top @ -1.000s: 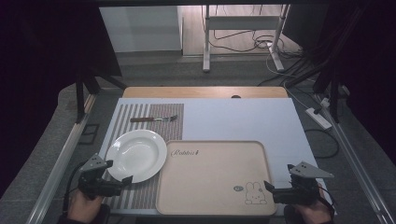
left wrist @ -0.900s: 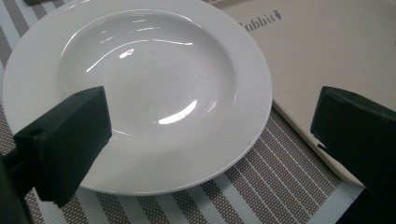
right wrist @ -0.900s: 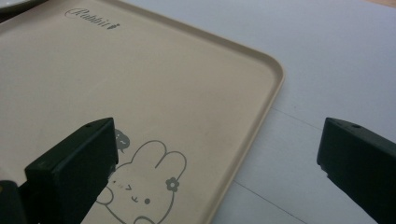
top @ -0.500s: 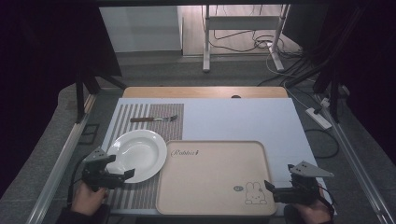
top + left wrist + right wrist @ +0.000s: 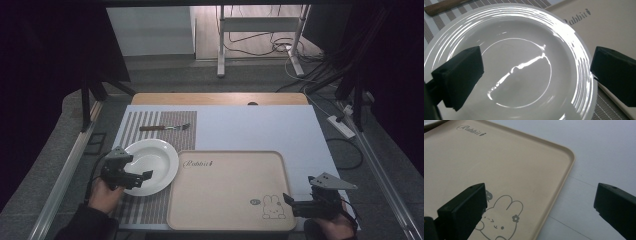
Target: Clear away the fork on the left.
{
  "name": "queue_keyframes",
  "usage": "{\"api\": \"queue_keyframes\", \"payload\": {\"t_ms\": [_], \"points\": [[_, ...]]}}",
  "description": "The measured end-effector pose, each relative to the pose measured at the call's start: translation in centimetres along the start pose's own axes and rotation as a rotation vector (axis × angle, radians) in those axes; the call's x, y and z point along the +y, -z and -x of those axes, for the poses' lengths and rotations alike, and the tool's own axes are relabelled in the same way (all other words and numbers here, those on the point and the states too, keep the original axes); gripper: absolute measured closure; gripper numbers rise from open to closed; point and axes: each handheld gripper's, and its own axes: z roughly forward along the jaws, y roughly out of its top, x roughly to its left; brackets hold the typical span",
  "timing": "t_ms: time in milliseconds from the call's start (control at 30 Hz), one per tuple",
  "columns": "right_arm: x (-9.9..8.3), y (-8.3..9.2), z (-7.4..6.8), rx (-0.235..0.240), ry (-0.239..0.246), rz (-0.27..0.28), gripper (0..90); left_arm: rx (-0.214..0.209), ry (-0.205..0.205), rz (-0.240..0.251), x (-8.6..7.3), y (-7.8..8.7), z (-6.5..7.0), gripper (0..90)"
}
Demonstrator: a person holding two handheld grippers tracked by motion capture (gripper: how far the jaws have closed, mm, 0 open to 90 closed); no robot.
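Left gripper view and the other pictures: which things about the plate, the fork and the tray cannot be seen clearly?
- Plate: in the left gripper view, its near rim is cut off by the bottom edge and partly covered by the left tongs.
- Fork: too small in the high view to count its prongs.
- Tray: left part cut off in the right gripper view.

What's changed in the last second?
The left gripper moved forward and inward over the plate, jaws open with the plate between them in its own view, nothing gripped. The right gripper, plate, tray and fork stayed put.
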Motion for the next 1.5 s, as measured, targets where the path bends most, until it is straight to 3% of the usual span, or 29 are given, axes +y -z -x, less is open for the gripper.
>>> {"api": "queue_keyframes", "payload": {"t_ms": [400, 600, 1500], "points": [[0.0, 0.0, 0.0, 0.000, 0.004, -0.002, 0.0, -0.017, -0.030, -0.039, 2.4, -2.9, -1.3, 0.2], [0.0, -0.1, 0.0, -0.001, 0.001, -0.004, 0.0, -0.028, -0.021, -0.038, 3.5, -4.0, -2.2, 0.2], [0.0, -0.1, 0.0, 0.008, 0.003, -0.012, 0.0, 0.030, -0.005, -0.064, 8.2, -8.8, -6.7, 0.1]]}}
